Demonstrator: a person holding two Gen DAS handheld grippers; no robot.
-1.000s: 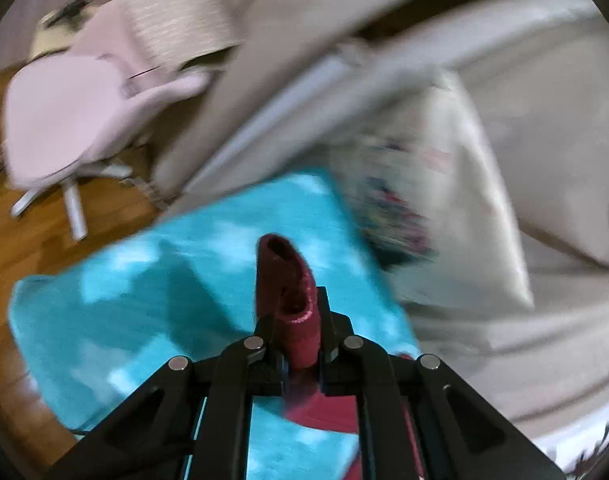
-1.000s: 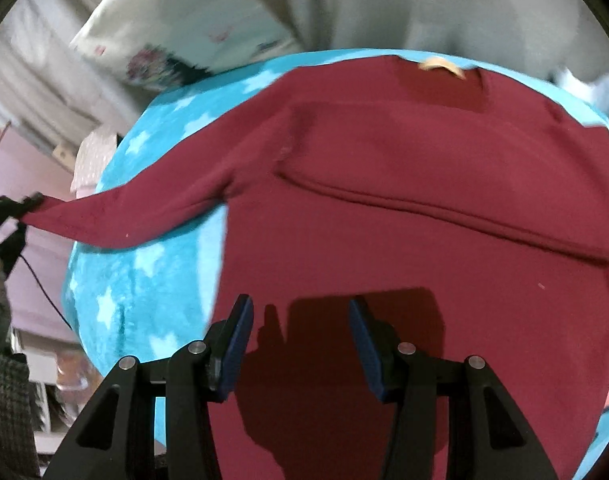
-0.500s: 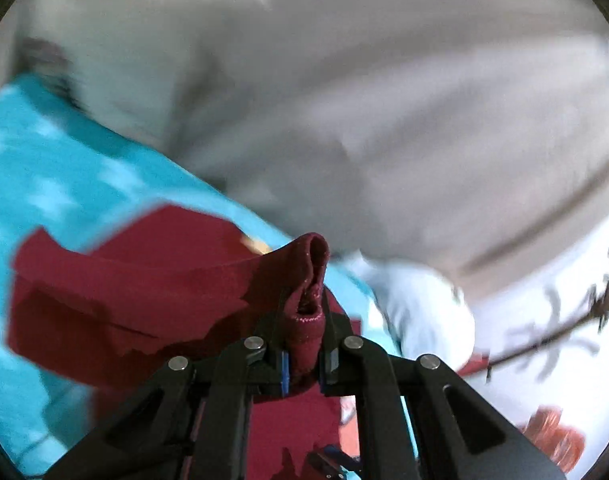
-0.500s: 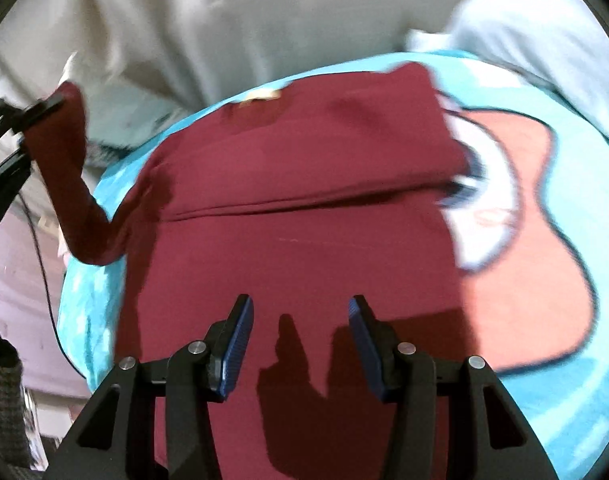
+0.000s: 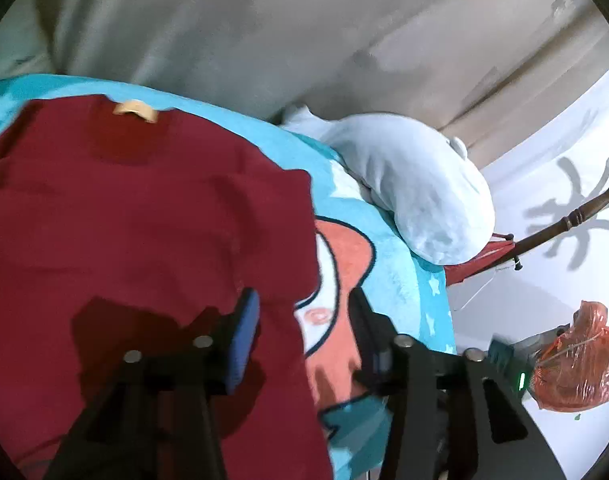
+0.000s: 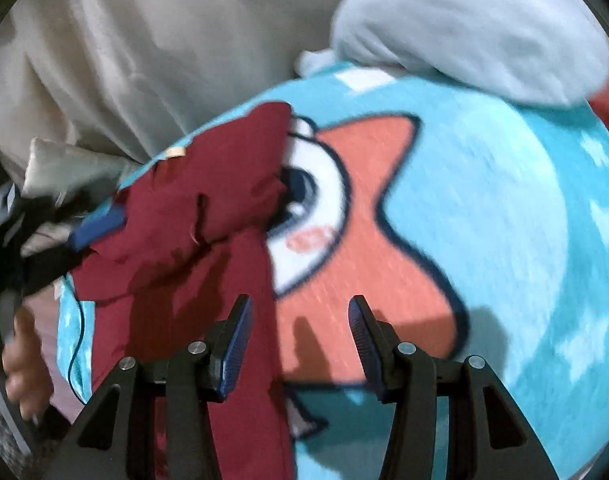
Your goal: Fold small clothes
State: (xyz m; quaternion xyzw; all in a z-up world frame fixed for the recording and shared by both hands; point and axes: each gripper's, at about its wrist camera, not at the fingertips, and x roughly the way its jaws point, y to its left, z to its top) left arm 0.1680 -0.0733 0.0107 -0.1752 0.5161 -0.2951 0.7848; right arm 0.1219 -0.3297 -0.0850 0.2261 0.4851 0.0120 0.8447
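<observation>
A dark red long-sleeved shirt (image 5: 136, 216) lies on a turquoise blanket (image 5: 400, 280) with white stars and an orange star figure. Both its sleeves are folded in over the body. Its tan neck label (image 5: 134, 109) points to the far side. My left gripper (image 5: 304, 320) is open and empty, over the shirt's right edge. In the right wrist view the shirt (image 6: 208, 216) lies left of centre. My right gripper (image 6: 298, 336) is open and empty, over the shirt's right edge and the orange star. The left gripper's blue pad (image 6: 96, 228) shows at the shirt's left side.
A pale blue pillow (image 5: 416, 188) lies at the blanket's far right corner. Beige bedding (image 5: 264, 32) lies behind the blanket. A wooden coat stand (image 5: 572, 216) and an orange plastic bag (image 5: 576, 364) are off the bed to the right.
My left gripper carried the sleeve cuff across the shirt to the right, let it go and opened. My right gripper swung right, from over the shirt's body to its right edge.
</observation>
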